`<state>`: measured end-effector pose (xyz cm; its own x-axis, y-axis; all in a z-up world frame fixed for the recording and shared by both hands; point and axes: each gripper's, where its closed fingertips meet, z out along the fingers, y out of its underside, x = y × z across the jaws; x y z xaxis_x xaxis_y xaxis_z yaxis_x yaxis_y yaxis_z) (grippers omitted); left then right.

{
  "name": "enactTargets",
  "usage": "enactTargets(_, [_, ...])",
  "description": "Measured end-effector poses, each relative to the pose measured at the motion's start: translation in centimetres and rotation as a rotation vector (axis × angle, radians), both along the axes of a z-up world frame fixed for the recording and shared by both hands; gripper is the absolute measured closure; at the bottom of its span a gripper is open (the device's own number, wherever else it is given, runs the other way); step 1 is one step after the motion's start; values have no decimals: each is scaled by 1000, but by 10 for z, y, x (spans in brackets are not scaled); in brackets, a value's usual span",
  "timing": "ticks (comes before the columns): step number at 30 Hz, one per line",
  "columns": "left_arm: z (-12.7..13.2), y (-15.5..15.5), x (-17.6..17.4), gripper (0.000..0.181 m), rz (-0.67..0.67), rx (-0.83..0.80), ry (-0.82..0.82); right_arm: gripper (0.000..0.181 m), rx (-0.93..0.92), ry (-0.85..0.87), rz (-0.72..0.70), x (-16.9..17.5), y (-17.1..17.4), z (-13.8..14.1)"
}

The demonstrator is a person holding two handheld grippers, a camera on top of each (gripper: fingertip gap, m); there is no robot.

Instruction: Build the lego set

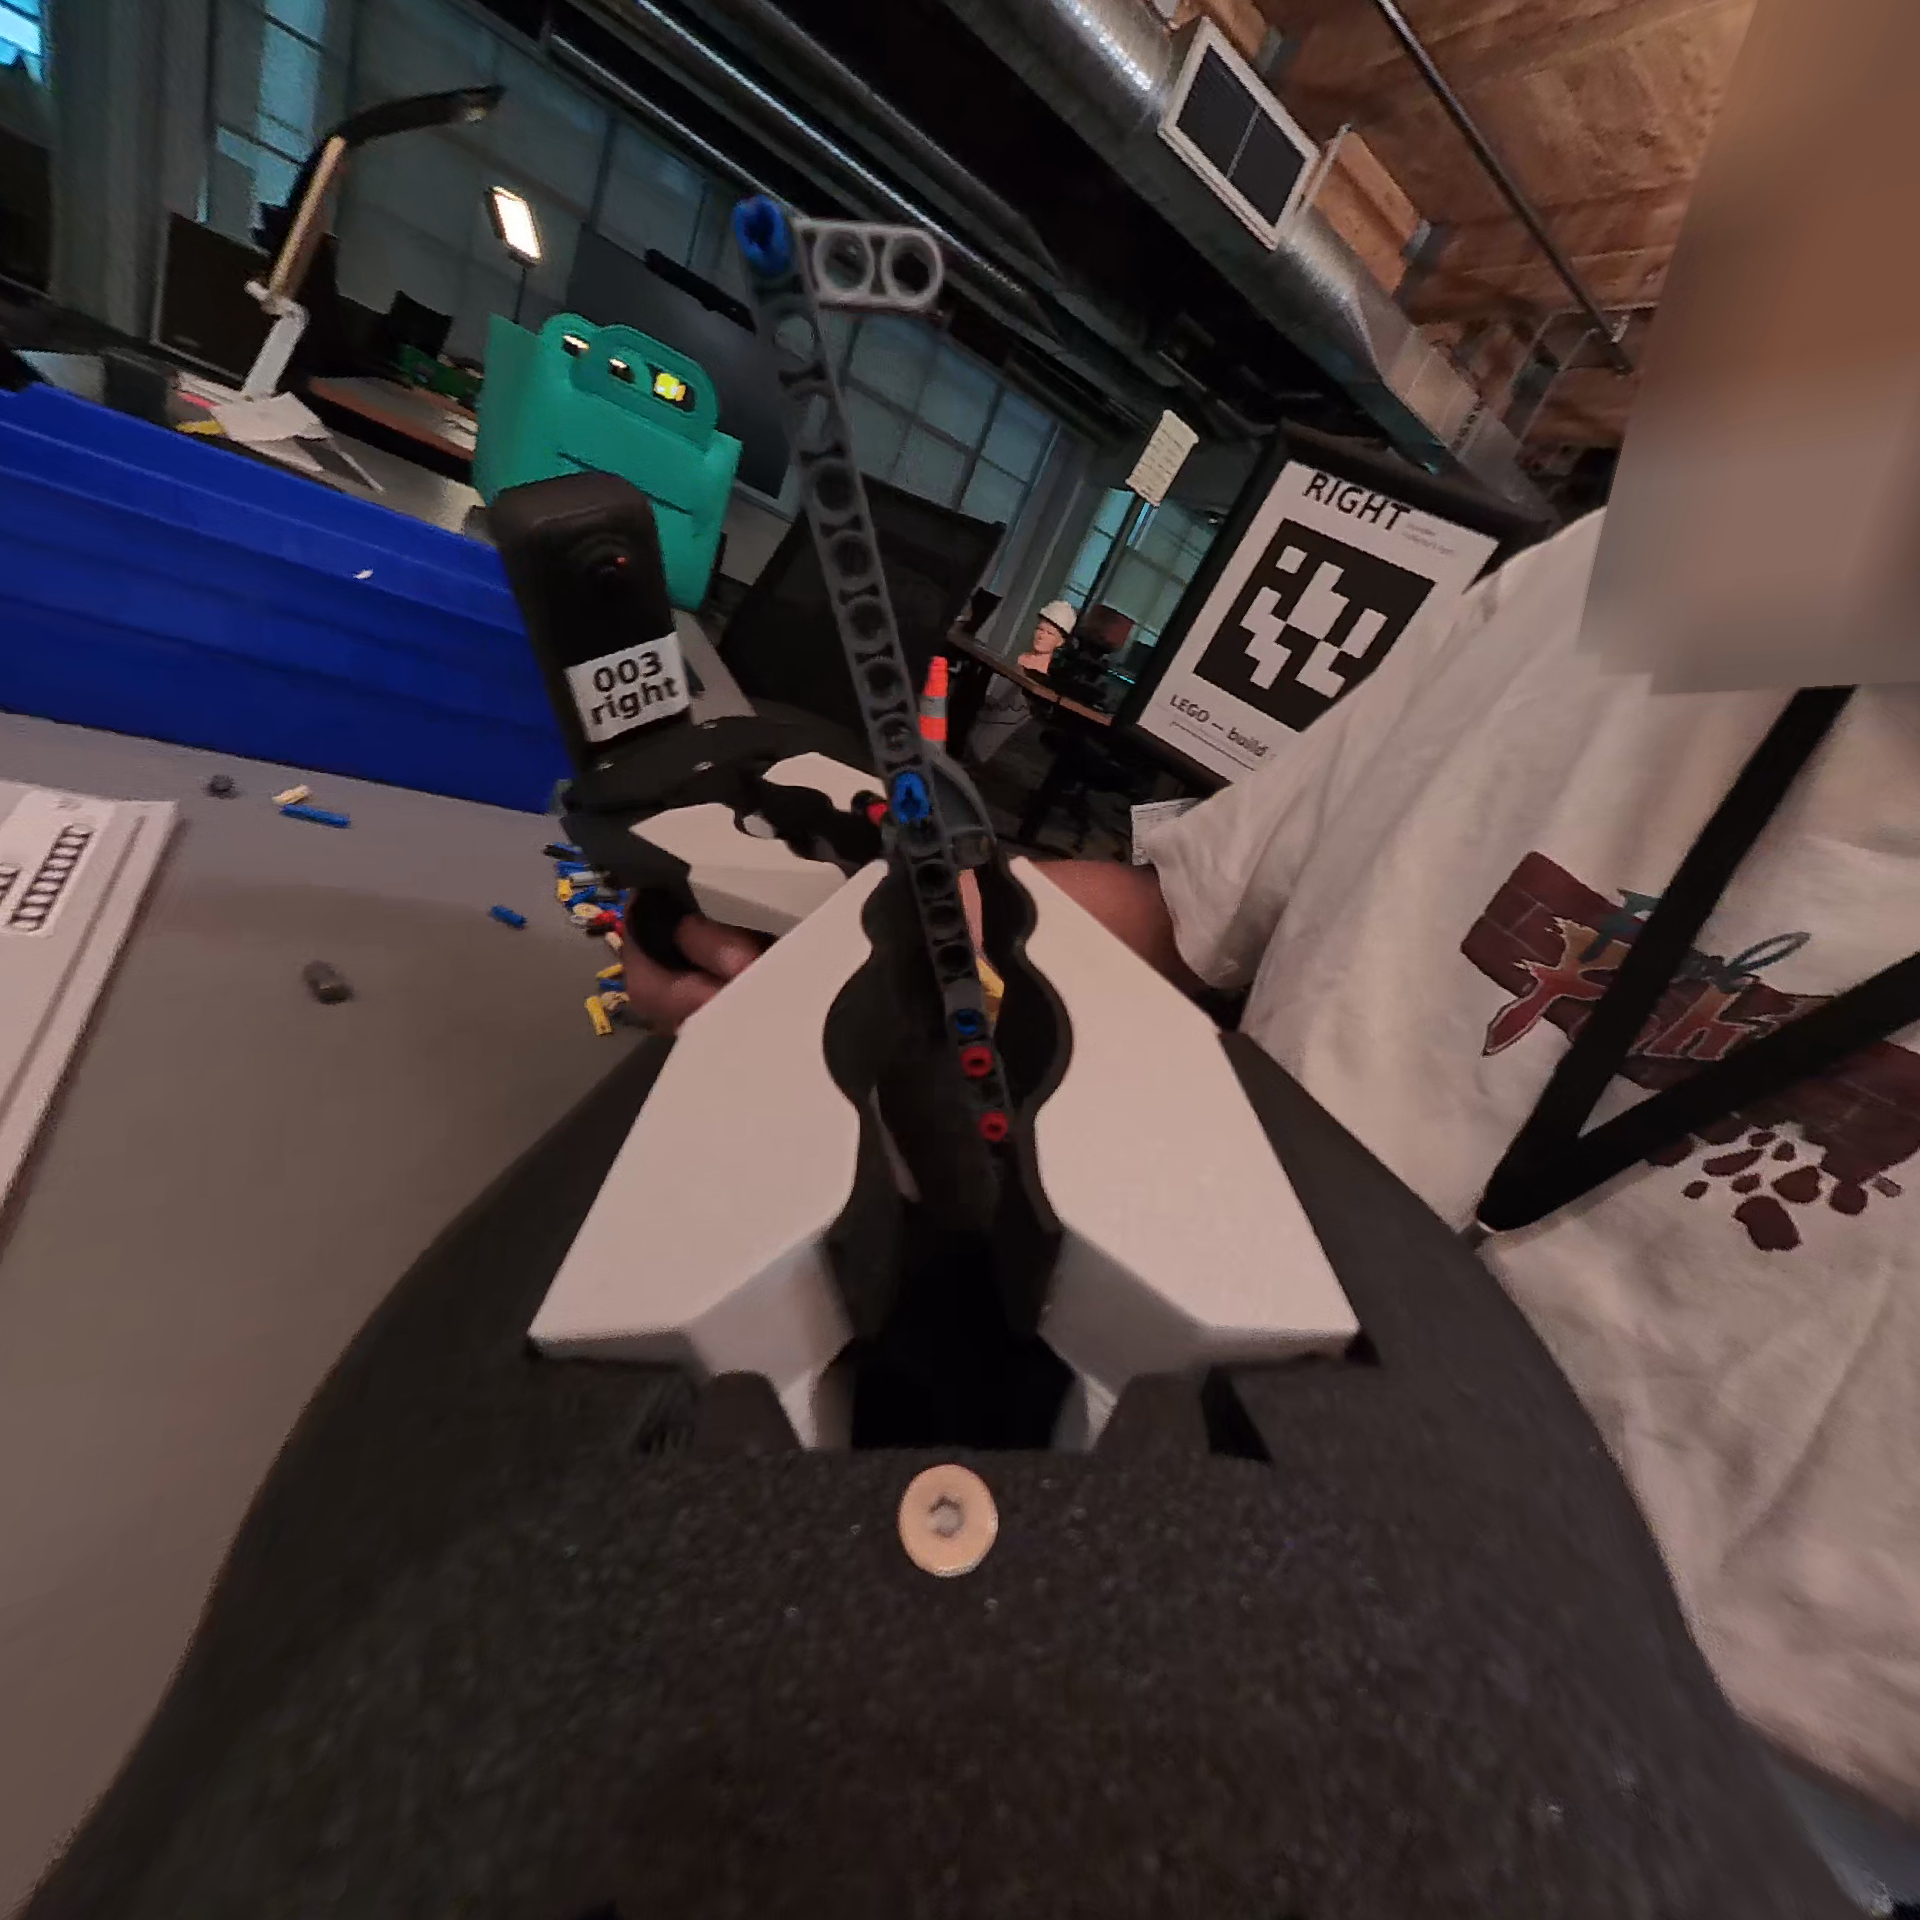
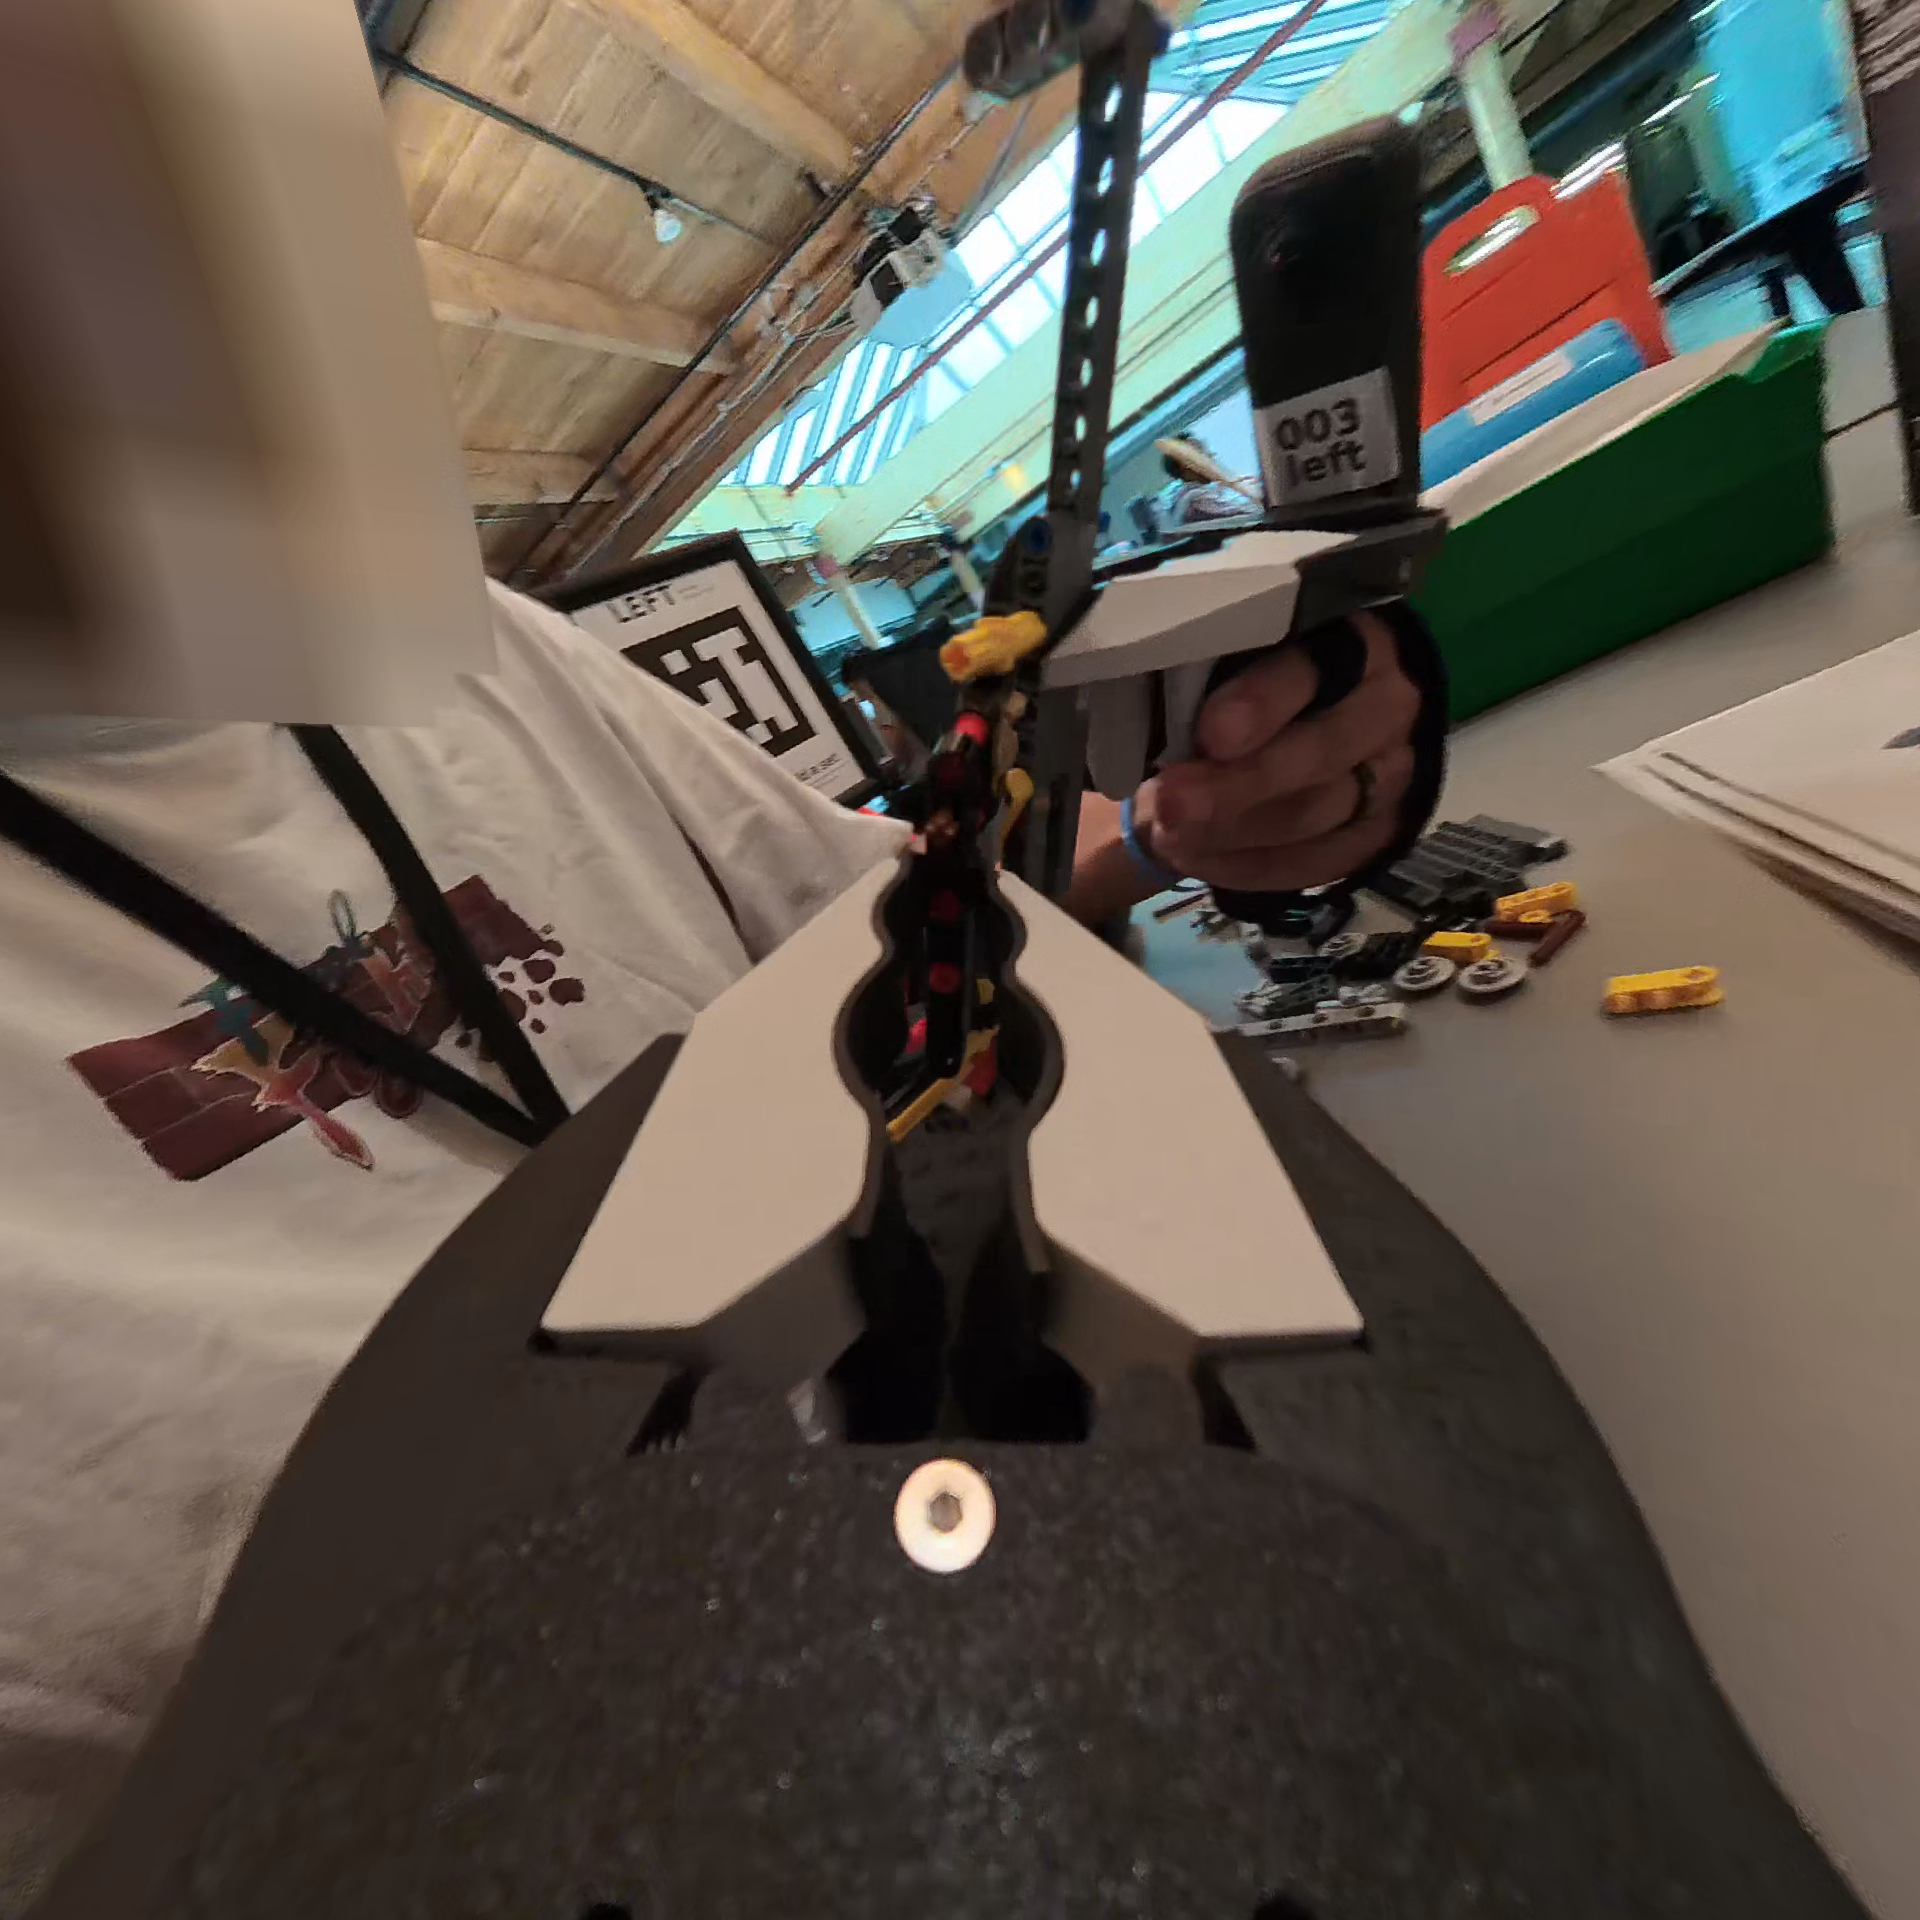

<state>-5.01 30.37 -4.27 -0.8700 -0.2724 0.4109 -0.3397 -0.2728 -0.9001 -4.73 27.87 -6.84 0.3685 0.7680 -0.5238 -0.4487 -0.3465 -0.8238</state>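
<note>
My left gripper (image 1: 940, 883) is shut on the lower end of a long dark grey beam (image 1: 847, 540), which rises nearly upright. The beam carries blue pins, red pins (image 1: 974, 1060) and a light grey two-hole connector (image 1: 878, 265) at its top. My right gripper (image 2: 951, 868) is shut on a black sub-assembly (image 2: 961, 935) with red pins and a yellow connector (image 2: 992, 639). Both are held in the air side by side, the beam (image 2: 1091, 312) right next to the sub-assembly. I cannot tell if they are joined. Each gripper shows in the other view (image 1: 821, 816) (image 2: 1070, 686).
Loose pieces (image 2: 1455, 956) and a yellow piece (image 2: 1662, 987) lie on the grey table, more (image 1: 592, 904) at the left. Instruction sheets (image 2: 1787, 790) (image 1: 62, 883), blue bins (image 1: 208, 582) and a green bin (image 2: 1621, 561) stand around. A person in a white shirt (image 1: 1558, 935) is close. The gap from one gripper's tips to the other's is roughly 4 cm. The yellow piece (image 2: 1662, 987) is about 20 cm from both grippers' fingertips.
</note>
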Motion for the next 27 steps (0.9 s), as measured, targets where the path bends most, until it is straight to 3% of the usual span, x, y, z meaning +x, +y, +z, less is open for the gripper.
enactTargets(4, [-14, 10, 21, 170, 137, 52, 51, 177, -90, -81, -170, 22, 15, -18])
enactTargets(6, [-26, 9, 30, 152, 180, 112, 89, 176, -104, -94, -240, 30, 20, -20])
enactTargets(7, [-31, 7, 33, 153, 193, 136, 104, 175, -105, -101, -255, 32, 21, -20])
enactTargets(11, [-39, 1, 43, 159, 250, 170, 109, 175, -118, -139, -286, 28, 24, -25])
enactTargets(13, [-39, 5, 47, 171, 277, 163, 111, 175, -135, -121, -331, 37, 26, -25])
enactTargets(22, [-45, 3, 47, 172, 259, 146, 127, 175, -154, -203, -358, 36, 26, -34])
enactTargets(27, [-41, 6, 54, 172, 298, 95, 147, 175, -150, -159, -383, 44, 29, -28])
